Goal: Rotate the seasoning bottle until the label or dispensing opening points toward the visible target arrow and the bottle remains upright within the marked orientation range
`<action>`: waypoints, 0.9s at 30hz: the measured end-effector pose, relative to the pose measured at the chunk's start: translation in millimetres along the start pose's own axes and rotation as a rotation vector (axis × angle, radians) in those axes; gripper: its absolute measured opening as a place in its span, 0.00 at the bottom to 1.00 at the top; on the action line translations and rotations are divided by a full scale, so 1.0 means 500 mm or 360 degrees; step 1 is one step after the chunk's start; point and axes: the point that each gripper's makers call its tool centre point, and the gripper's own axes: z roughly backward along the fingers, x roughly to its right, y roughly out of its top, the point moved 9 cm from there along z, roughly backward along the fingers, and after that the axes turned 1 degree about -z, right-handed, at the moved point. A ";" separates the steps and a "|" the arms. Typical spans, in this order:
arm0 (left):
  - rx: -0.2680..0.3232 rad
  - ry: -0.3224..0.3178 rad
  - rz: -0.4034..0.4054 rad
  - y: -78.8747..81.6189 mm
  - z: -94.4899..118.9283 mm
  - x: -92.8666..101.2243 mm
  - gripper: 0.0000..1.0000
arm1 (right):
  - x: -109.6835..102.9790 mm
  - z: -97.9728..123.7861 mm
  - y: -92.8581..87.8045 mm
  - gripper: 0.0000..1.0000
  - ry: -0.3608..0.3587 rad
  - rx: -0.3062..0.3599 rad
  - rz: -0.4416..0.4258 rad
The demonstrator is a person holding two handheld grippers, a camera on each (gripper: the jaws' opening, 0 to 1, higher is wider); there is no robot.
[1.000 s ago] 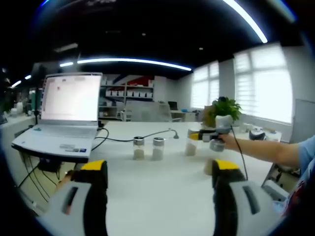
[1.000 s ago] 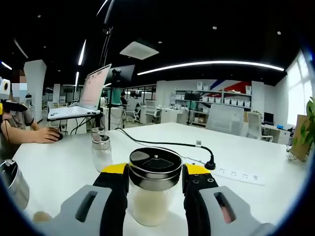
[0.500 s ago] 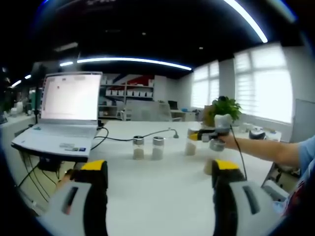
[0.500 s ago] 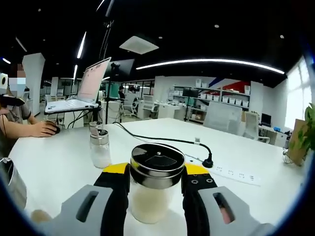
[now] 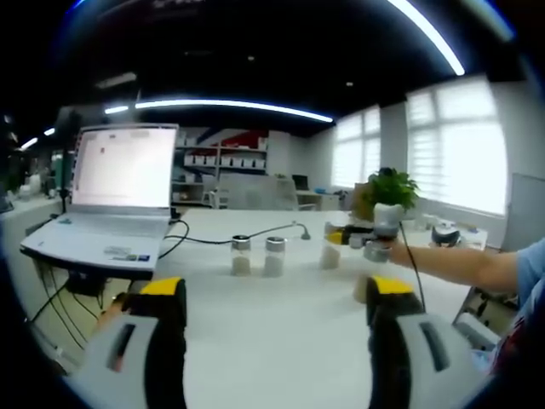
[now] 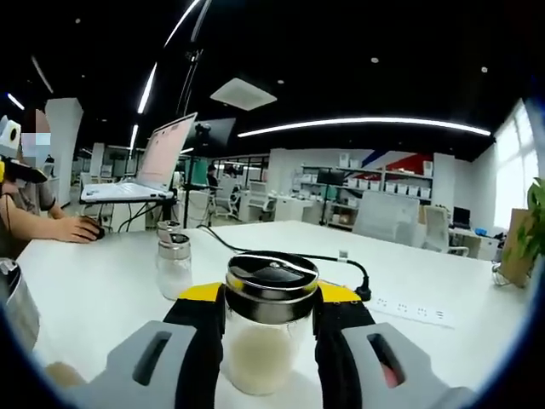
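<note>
Working left to right in the left gripper view: open laptop (image 5: 119, 200) at the desk's (image 5: 272, 324) left edge, cable trailing right of it. Two small jars (image 5: 241, 255) stand side by side mid-desk. Left gripper (image 5: 271, 300) hovers over bare desk, jaws spread wide, grasping nothing. Farther right, a potted plant (image 5: 389, 194).

Right gripper view: two jars (image 6: 174, 263) left of centre, one behind the other. Seasoning bottle (image 6: 269, 322) at centre, clenched between the right gripper's (image 6: 269, 317) yellow-tipped jaws, long axis upright, black-and-metal lid on top; which way its opening faces I cannot tell. Power strip (image 6: 407, 308) lies to the right.
</note>
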 end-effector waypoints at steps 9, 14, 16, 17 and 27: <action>-0.0003 -0.0006 0.0004 -0.001 -0.002 0.001 0.92 | -0.011 -0.009 0.008 0.39 -0.0018 -0.0022 0.0097; -0.0016 -0.0007 0.0000 -0.004 -0.003 0.004 0.92 | -0.008 -0.008 0.008 0.39 -0.0032 -0.0024 0.0017; -0.0017 -0.0013 -0.0001 -0.004 -0.003 0.005 0.92 | -0.006 -0.005 0.010 0.38 -0.0047 -0.0019 0.0008; -0.0018 -0.0016 -0.0002 -0.004 -0.002 0.006 0.92 | -0.004 -0.003 0.013 0.38 -0.0052 -0.0014 0.0006; -0.0009 -0.0010 0.0001 -0.001 -0.001 0.002 0.92 | 0.007 0.032 0.052 0.38 -0.0114 -0.0030 -0.0039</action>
